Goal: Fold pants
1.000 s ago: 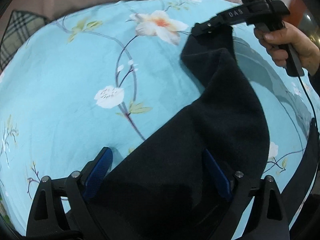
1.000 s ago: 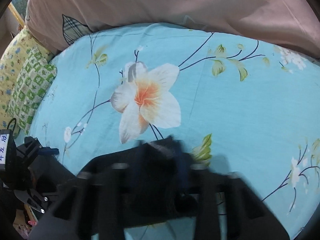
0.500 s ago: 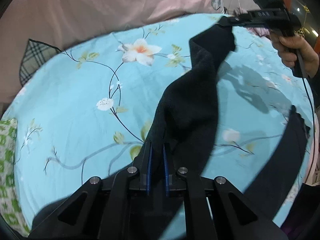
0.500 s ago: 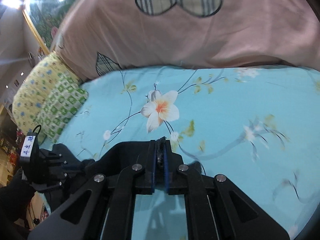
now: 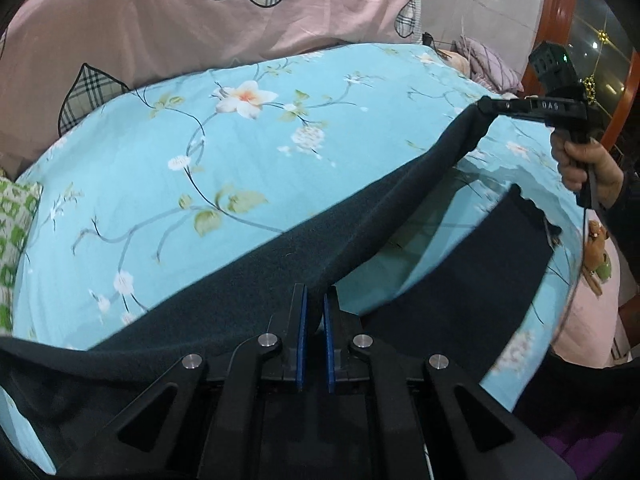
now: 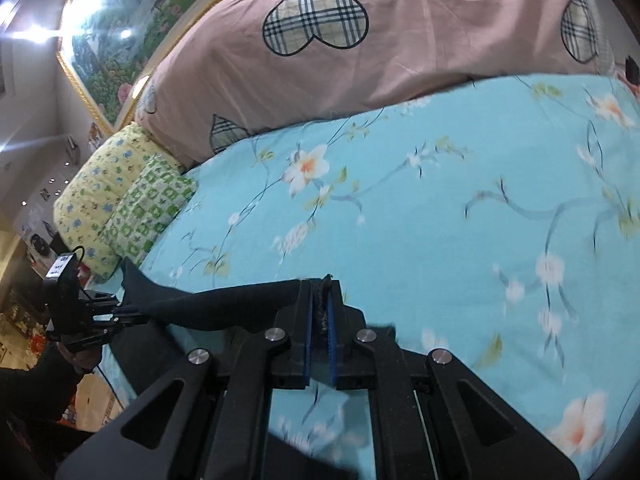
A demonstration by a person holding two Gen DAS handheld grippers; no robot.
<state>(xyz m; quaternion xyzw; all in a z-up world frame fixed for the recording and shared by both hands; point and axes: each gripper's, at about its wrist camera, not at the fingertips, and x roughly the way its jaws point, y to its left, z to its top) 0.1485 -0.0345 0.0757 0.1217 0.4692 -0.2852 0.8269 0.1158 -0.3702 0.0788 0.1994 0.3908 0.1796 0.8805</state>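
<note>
The dark pants (image 5: 328,236) hang stretched in the air above the blue floral bedsheet (image 5: 200,152). My left gripper (image 5: 314,312) is shut on one end of the cloth. My right gripper (image 6: 319,300) is shut on the other end; it also shows in the left wrist view (image 5: 486,105) at the upper right, with the hand on its handle. In the right wrist view the pants (image 6: 224,304) run leftward to the left gripper (image 6: 120,312). A second part of the pants (image 5: 480,272) hangs lower on the right.
A pink duvet (image 6: 400,40) with plaid hearts lies along the far side of the bed. Yellow and green patterned pillows (image 6: 132,208) sit at the left end. A framed painting (image 6: 132,28) hangs on the wall behind.
Both grippers have closed on the pants and lifted them off the sheet. The two grippers have moved apart, pulling the cloth into a long taut band.
</note>
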